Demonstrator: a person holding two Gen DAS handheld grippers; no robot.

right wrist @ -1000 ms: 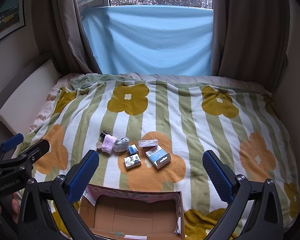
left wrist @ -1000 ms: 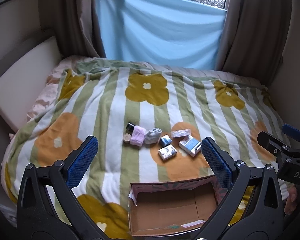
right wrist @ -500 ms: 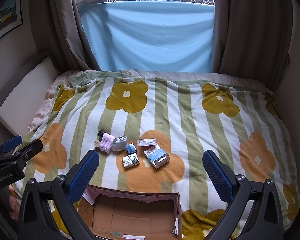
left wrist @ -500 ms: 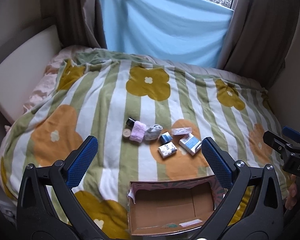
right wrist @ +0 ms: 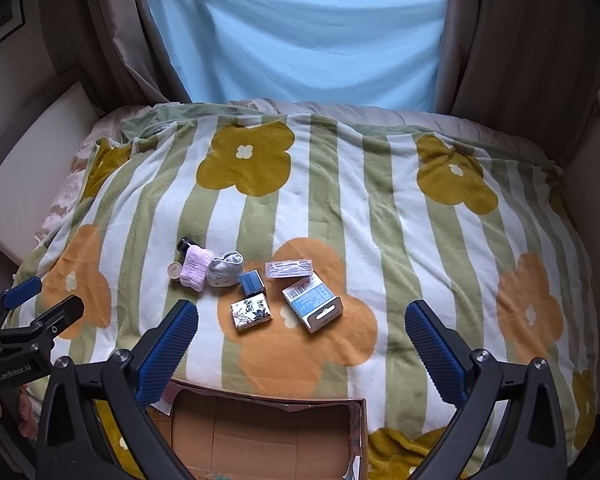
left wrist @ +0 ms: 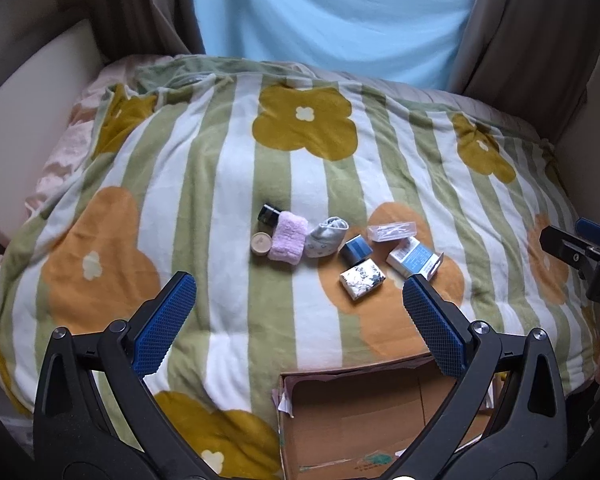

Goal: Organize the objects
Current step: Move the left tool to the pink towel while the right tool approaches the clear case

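Small items lie in a cluster mid-bed: a pink folded cloth [left wrist: 287,238], a grey sock [left wrist: 325,236], a black jar [left wrist: 269,214], a round beige lid [left wrist: 261,243], a small blue box [left wrist: 355,249], a floral packet [left wrist: 361,280], a blue-white box [left wrist: 415,257] and a clear packet [left wrist: 392,232]. An open cardboard box [left wrist: 364,412] sits at the near edge. My left gripper [left wrist: 296,320] is open and empty above the blanket. My right gripper [right wrist: 302,344] is open and empty above the floral packet [right wrist: 251,313] and the blue-white box [right wrist: 312,305].
The striped flower blanket [left wrist: 180,184] covers the bed. A white headboard pad [left wrist: 28,112] runs along the left. Brown curtains [right wrist: 520,40] and a blue sheet [right wrist: 300,40] hang behind. A wall stands close on the right.
Both grippers have moved forward and tilted down toward the cluster, which now looks nearer. Both stay open. Nothing on the bed has moved.
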